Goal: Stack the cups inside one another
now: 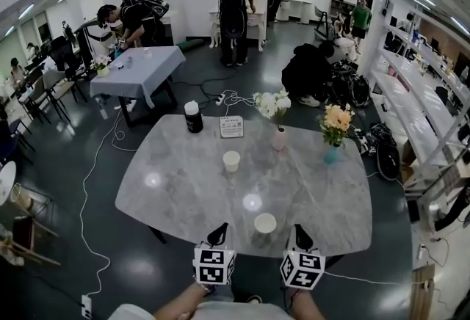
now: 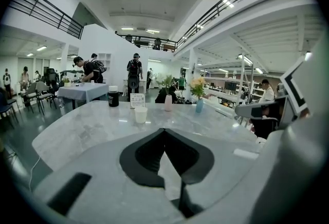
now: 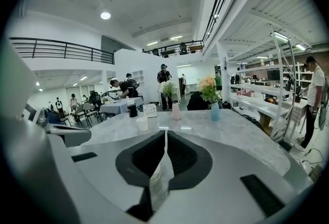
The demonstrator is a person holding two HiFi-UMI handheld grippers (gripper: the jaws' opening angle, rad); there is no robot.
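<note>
The near cup [image 1: 265, 223] stands upright on the gray stone counter [image 1: 169, 186], open side up, and nothing is inside it. The left hand-held gripper [image 1: 220, 230] is just to the left of the near cup and does not touch it. Its jaws are pressed together at the tips, and nothing is between them. The right hand-held gripper [image 1: 298, 230] is just to the right of the near cup, and it does not seem to touch it either. Its jaws are pressed together too, and they pinch nothing. Both point away from the person, past the near cup. Behind the near cup and a bit to the left stands the far cup [image 1: 231, 161], well apart from it, also upright and on its own. So the two cups are not stacked. Farther behind the near cup is a little card [image 1: 231, 126], and left of the card is a black jar [image 1: 193, 117] with a white lid. A pink vase [image 1: 279, 138] with white flowers [image 1: 272, 102] stands straight behind the near cup. A blue vase [image 1: 332, 155] with orange flowers [image 1: 337, 118] is behind it to the right. Much farther back than the near cup, people stand or bend by a table with a pale cloth [image 1: 147, 65].
</note>
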